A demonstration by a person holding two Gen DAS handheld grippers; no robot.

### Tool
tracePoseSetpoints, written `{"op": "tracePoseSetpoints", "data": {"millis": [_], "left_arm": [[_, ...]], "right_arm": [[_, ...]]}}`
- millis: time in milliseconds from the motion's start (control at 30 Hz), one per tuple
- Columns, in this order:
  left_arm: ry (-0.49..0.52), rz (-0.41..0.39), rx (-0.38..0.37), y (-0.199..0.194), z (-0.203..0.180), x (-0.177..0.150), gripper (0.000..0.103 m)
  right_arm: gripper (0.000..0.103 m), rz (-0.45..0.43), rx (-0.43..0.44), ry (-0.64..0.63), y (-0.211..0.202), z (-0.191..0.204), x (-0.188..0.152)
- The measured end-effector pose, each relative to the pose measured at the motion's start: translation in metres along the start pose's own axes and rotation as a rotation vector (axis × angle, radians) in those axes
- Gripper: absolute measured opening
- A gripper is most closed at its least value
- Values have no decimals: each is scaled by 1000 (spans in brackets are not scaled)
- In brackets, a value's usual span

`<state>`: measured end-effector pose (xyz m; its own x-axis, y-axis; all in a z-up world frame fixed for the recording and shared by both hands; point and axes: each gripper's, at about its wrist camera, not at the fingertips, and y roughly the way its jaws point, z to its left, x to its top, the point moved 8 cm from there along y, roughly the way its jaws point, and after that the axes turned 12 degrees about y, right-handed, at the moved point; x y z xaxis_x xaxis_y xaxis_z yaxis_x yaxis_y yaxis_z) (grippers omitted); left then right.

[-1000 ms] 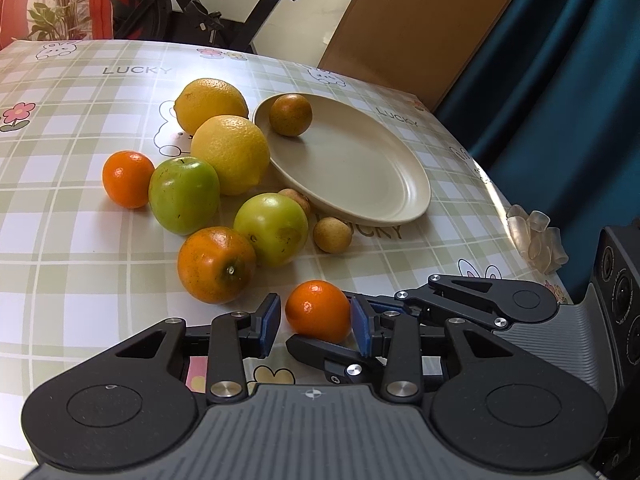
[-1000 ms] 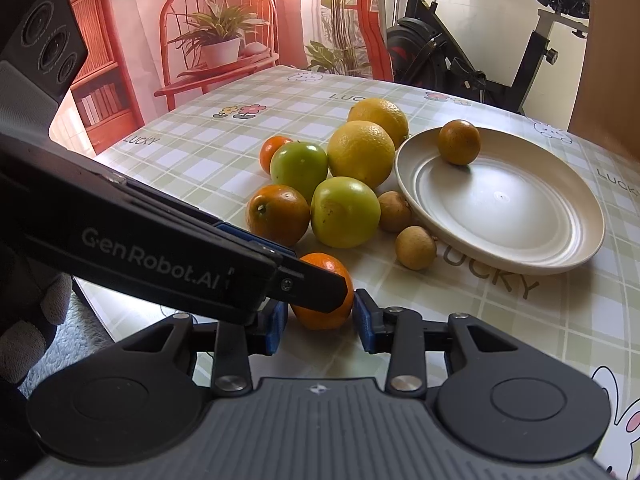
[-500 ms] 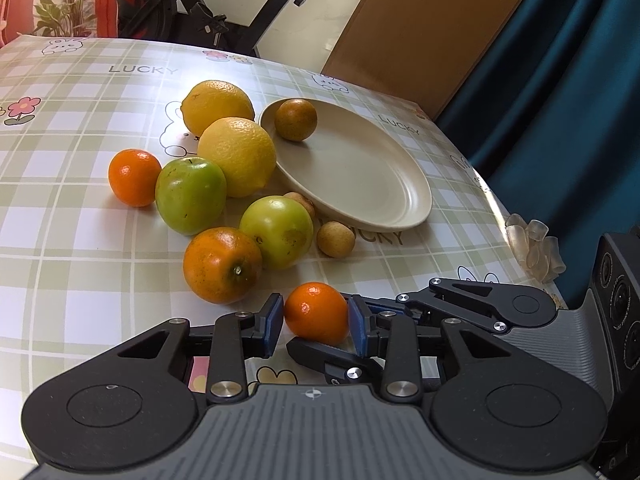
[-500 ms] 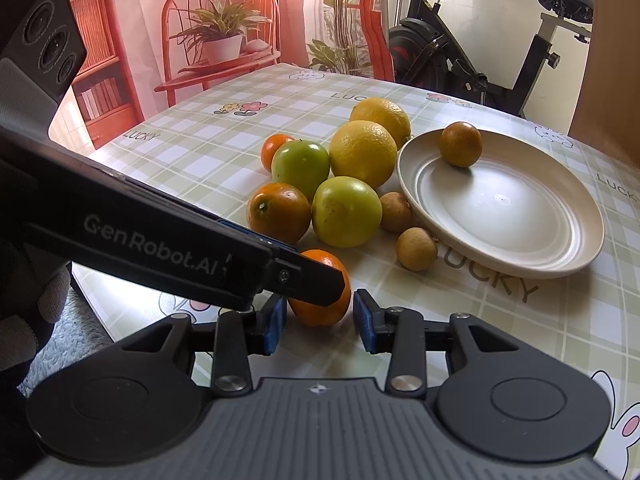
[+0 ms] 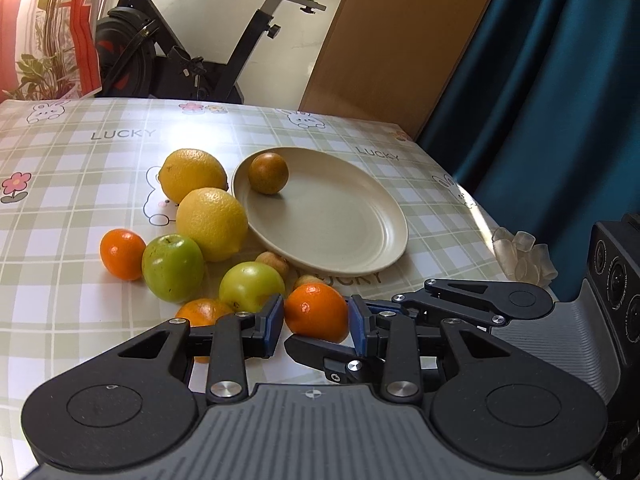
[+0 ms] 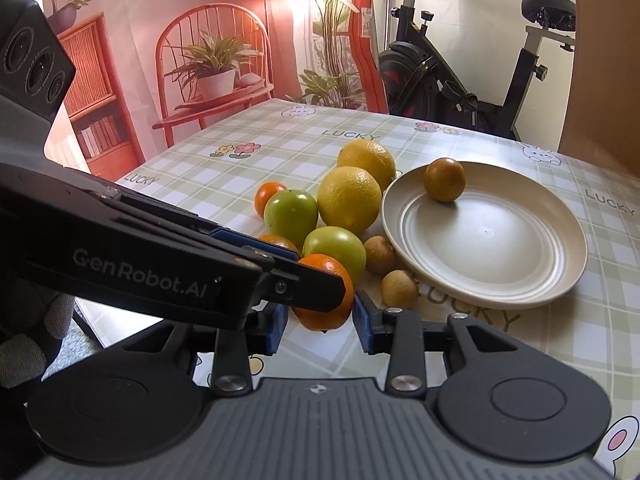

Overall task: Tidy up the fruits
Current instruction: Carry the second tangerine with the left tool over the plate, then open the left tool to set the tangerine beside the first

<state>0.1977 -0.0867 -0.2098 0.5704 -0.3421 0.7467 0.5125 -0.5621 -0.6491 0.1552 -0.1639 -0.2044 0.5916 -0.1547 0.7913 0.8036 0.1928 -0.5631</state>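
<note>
Green-and-white checked oilcloth printed with rabbits and flowers (image 5: 60, 200) covers the table. A black exercise bike (image 5: 192, 48) stands behind it and a dark blue curtain (image 5: 540, 100) hangs at the side.

**Plate.** A cream oval plate (image 5: 360, 264) lies on the cloth. One round brown fruit (image 5: 268, 173) rests on it near the far rim.

**Loose fruit.** The group lies beside the plate on the cloth:
- Two large yellow citrus fruits (image 5: 192, 176) (image 5: 212, 222), the nearer one touching the plate rim.
- Two green apples (image 5: 172, 268) (image 5: 251, 286).
- A small orange mandarin (image 5: 122, 254) at the outer edge of the group.
- A darker orange (image 5: 202, 310), partly hidden behind a gripper finger.
- Two small tan round fruits (image 5: 274, 262) (image 5: 308, 280), just beside the near rim of the plate.

**Left gripper.** The left gripper (image 5: 316, 322) has its blue pads closed narrowly on a bright orange mandarin (image 5: 316, 312), one pad on each side. The mandarin sits at the near end of the group, short of the plate. It cannot be determined whether it clears the cloth.

**Right gripper.** The right gripper (image 6: 320, 326) points at the same mandarin from the other side, crossing under the left gripper's fingers. Its pads stand narrowly apart with the mandarin between them. A strip of cloth shows between one pad and the fruit, so no grip is seen.
</note>
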Motion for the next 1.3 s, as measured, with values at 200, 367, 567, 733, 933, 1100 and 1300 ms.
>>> {"op": "tracePoseSetpoints", "data": {"millis": [200, 367, 567, 733, 933, 1100, 1300], "left_arm": [[84, -38, 35, -4, -10, 40, 37], [111, -52, 57, -1, -7, 72, 37], [125, 2, 70, 23, 5, 90, 37], [104, 52, 69, 47, 19, 93, 37], [115, 114, 84, 79, 31, 93, 37], [109, 151, 97, 98, 42, 90, 38], [102, 182, 111, 110, 50, 88, 38]], "right_arm": [[38, -71, -4, 29, -16, -9, 31], [38, -112, -9, 22, -19, -17, 63], [38, -129, -8, 14, -3, -31, 88], [38, -96, -6, 36, 22, -46, 94], [38, -45, -6, 64, 51, -65, 94], [38, -5, 0, 93, 73, -77, 93], [38, 28, 9, 107, 91, -82, 92]]}}
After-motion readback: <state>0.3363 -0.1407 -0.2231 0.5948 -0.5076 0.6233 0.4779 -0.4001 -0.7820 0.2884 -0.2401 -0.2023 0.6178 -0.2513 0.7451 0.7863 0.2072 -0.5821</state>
